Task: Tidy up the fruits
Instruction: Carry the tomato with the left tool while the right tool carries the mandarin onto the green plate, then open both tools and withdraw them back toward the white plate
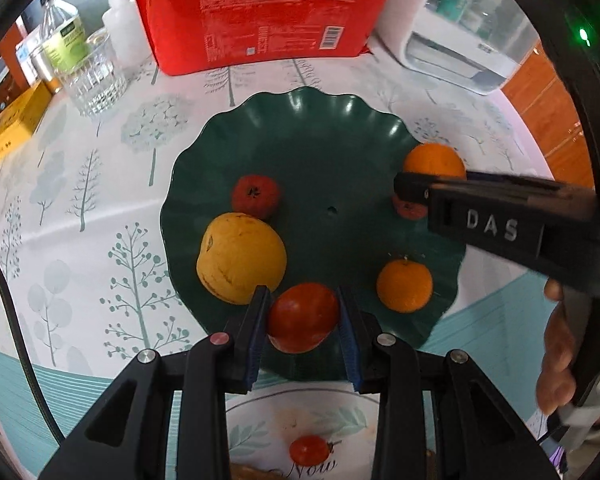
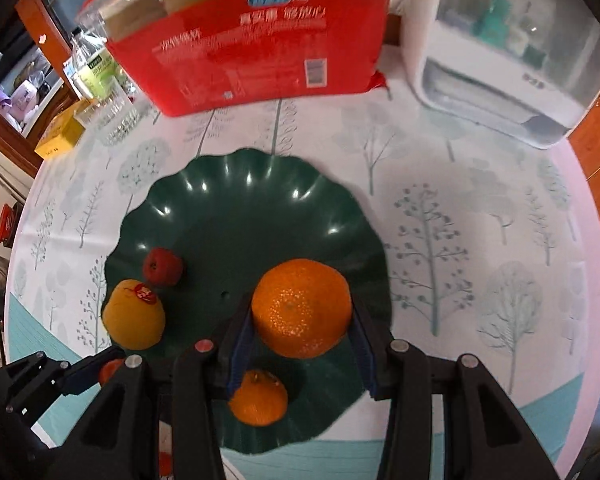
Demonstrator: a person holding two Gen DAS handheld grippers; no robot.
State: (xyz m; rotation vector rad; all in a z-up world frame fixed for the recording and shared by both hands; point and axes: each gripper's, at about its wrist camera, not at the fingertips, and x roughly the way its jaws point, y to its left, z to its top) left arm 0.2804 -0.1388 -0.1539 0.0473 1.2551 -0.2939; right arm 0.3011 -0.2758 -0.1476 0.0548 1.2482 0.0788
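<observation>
Low in the frame, left gripper point(image 1: 303, 322) clamped around a red tomato point(image 1: 302, 317) over the near rim of the green scalloped plate point(image 1: 312, 124); right gripper point(image 2: 300, 340) closed on a large orange point(image 2: 302, 307) above the same plate. On the plate beyond: small orange point(image 1: 405, 286), yellow fruit point(image 1: 241, 257), small red fruit point(image 1: 256, 196). Farthest, top of frame: red package point(image 1: 260, 16).

My table point(image 2: 460, 208) under a tree-print cloth, green wavy plate point(image 2: 236, 200) at centre, red paper-cup pack point(image 2: 260, 52) at twelve o'clock, white appliance point(image 2: 500, 88) at two, glass tumbler point(image 1: 92, 76), bottle point(image 1: 66, 36) and yellow box point(image 1: 12, 128) at ten, patterned plate point(image 1: 300, 420) at six
</observation>
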